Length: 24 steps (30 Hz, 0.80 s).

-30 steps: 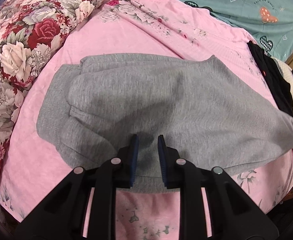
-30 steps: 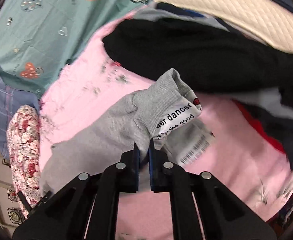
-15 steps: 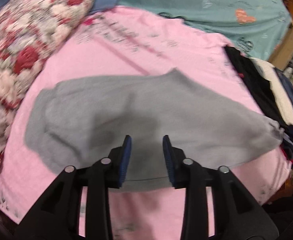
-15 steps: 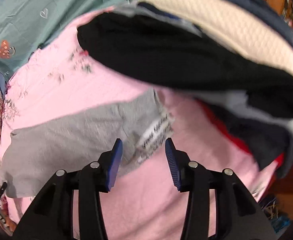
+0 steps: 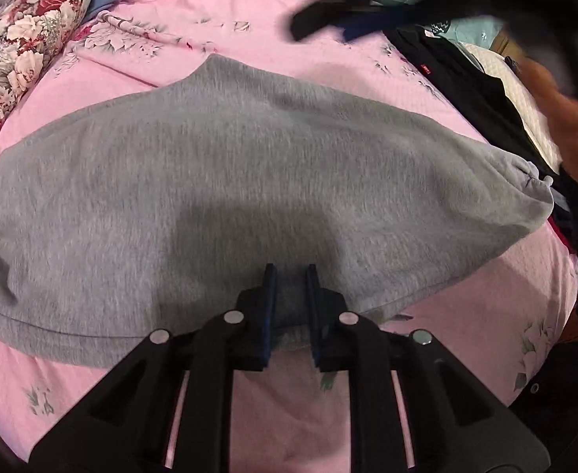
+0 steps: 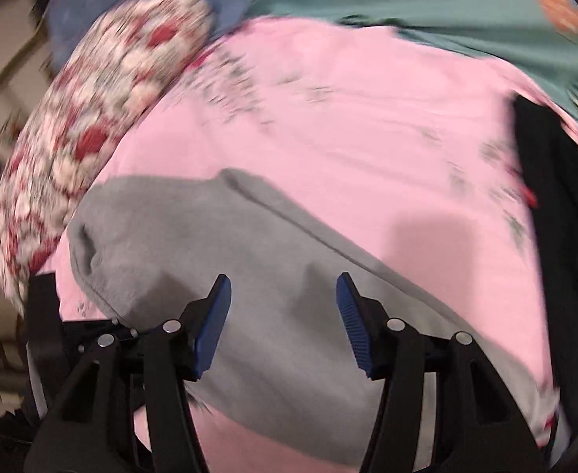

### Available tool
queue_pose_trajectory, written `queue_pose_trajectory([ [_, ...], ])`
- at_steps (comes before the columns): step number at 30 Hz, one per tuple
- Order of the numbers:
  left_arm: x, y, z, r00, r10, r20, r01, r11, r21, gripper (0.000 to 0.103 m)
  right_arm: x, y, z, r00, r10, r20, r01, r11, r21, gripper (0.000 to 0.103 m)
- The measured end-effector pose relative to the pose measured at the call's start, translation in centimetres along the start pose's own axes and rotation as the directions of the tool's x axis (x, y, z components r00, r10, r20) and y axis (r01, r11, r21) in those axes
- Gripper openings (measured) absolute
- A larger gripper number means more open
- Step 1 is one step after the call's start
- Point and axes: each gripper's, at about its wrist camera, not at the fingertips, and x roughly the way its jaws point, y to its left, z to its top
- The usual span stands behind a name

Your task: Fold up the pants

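On the left, the floral pillow [image 5: 25,35] borders the pink bedsheet [image 5: 289,59], where the grey sweatpants [image 5: 218,181] lie folded lengthwise. The left gripper [image 5: 289,307], spread half a second ago, has now narrowed onto the near edge; cloth sits between its fingers, though I cannot tell if it truly pinches. The right gripper [image 6: 283,315] has let go of the labelled waistband and hovers wide apart over the cloth, so the next crosswise fold looks due. Dark clothes [image 5: 466,79] are piled at right.
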Motion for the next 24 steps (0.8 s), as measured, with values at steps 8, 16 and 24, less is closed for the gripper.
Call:
queue_pose_trajectory([
  [8, 0.0, 0.6, -0.3, 0.999, -0.036, 0.011, 0.036, 0.999, 0.021, 0.015, 7.5, 4.1, 6.5, 0.998, -0.056, 0.041, 0.064, 0.973, -0.224, 0.043],
  [16, -0.5, 1.4, 0.1, 0.998, -0.057, -0.023, 0.057, 0.998, -0.010, 0.015, 11.4, 3.9, 6.2, 0.997, -0.026, -0.073, 0.008, 0.973, -0.230, 0.006],
  [24, 0.3, 1.8, 0.7, 0.998, -0.027, -0.048, 0.026, 1.000, -0.017, 0.015, 12.6, 3.3, 8.9, 0.993, -0.068, -0.101, 0.046, 0.976, -0.211, 0.004],
])
